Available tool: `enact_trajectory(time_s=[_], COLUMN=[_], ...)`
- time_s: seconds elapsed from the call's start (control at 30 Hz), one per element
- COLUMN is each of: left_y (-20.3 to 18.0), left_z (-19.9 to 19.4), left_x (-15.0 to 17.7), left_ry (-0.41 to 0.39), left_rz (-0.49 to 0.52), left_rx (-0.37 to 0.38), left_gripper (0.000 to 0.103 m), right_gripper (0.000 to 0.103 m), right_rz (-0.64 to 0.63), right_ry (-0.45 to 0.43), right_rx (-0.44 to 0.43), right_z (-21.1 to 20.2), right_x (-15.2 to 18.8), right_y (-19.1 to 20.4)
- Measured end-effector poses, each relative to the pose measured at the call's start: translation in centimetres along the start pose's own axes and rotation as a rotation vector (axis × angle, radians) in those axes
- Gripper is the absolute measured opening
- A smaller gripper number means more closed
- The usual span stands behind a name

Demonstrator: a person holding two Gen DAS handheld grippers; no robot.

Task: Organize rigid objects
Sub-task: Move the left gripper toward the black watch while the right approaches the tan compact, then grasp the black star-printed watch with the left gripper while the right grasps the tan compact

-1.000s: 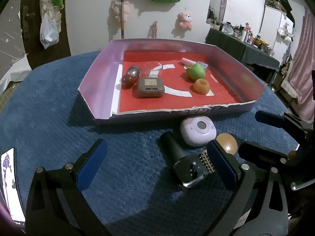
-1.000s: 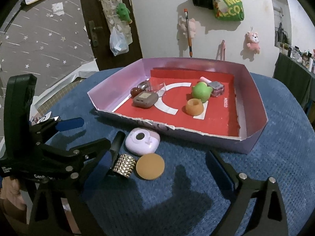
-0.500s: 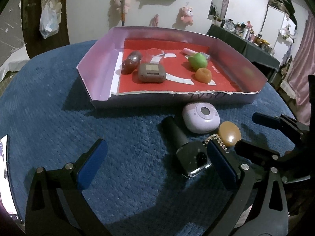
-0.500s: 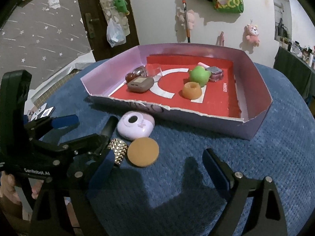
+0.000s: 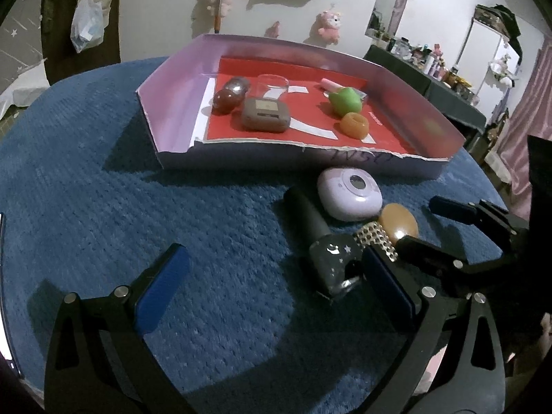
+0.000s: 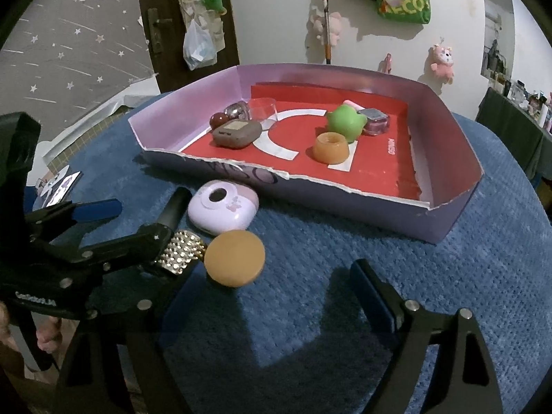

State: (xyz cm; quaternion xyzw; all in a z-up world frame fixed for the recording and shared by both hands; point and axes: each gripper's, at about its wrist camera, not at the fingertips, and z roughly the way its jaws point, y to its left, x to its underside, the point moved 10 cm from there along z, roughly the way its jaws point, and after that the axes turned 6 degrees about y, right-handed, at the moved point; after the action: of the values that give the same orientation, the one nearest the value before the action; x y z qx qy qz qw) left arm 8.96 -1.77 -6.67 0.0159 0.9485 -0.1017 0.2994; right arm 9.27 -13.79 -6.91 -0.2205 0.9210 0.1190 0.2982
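Note:
On the blue cloth point(image 5: 172, 207) in front of the box lie a black starred bottle point(image 5: 321, 241), a gold studded piece point(image 5: 374, 238), a lilac round case point(image 5: 348, 193) and a tan disc point(image 5: 398, 224). My left gripper point(image 5: 272, 283) is open, and the bottle's base lies just inside its right finger. My right gripper point(image 6: 272, 296) is open with its jaws closing. The tan disc point(image 6: 234, 258) lies just ahead of its fingertips, untouched. The left gripper point(image 6: 127, 222) covers most of the bottle in the right wrist view.
A lilac-walled box point(image 6: 445, 127) with a red floor holds a brown case point(image 6: 236, 132), a green toy point(image 6: 345, 122), an orange ring point(image 6: 330, 146), two balls and a clear cup. A wall with hanging toys stands behind, and a cluttered dark table stands at the far right.
The right gripper's jaws have narrowed. Both cameras have tipped slightly, so the box sits higher in view. The loose objects on the cloth have not moved.

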Motion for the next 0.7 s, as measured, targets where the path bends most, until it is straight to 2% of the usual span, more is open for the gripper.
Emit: enact_trajectory(time_s=[0.1, 0.17, 0.3, 0.4, 0.6, 0.7], left_y=[-0.9, -1.2, -0.6, 0.6, 3.1, 3.1], left_z=[0.0, 0.4, 0.5, 0.4, 0.0, 0.1], left_x=[0.3, 0.5, 0.3, 0.1, -0.1, -0.2], left_ry=[0.000, 0.004, 0.008, 0.005, 0.001, 0.003], left_rz=[0.040, 0.064, 0.043, 0.024, -0.010, -0.022], left_rx=[-0.001, -0.039, -0.025, -0.047, -0.105, -0.082], left_gripper=[0.101, 0.102, 0.102, 0.102, 0.102, 0.093], right_gripper=[0.088, 0.088, 0.087, 0.086, 0.073, 0.069], right_rz=[0.006, 0.007, 0.022, 0.011, -0.027, -0.053], right_ry=[0.003, 0.003, 0.010, 0.007, 0.003, -0.006], right_rx=[-0.010, -0.014, -0.028, -0.023, -0.006, 0.011], right_z=[0.1, 0.1, 0.2, 0.2, 0.8, 1.1], right_x=[0.0, -0.1, -0.1, -0.2, -0.5, -0.7], right_y=[-0.1, -0.1, -0.3, -0.1, 0.9, 1.4])
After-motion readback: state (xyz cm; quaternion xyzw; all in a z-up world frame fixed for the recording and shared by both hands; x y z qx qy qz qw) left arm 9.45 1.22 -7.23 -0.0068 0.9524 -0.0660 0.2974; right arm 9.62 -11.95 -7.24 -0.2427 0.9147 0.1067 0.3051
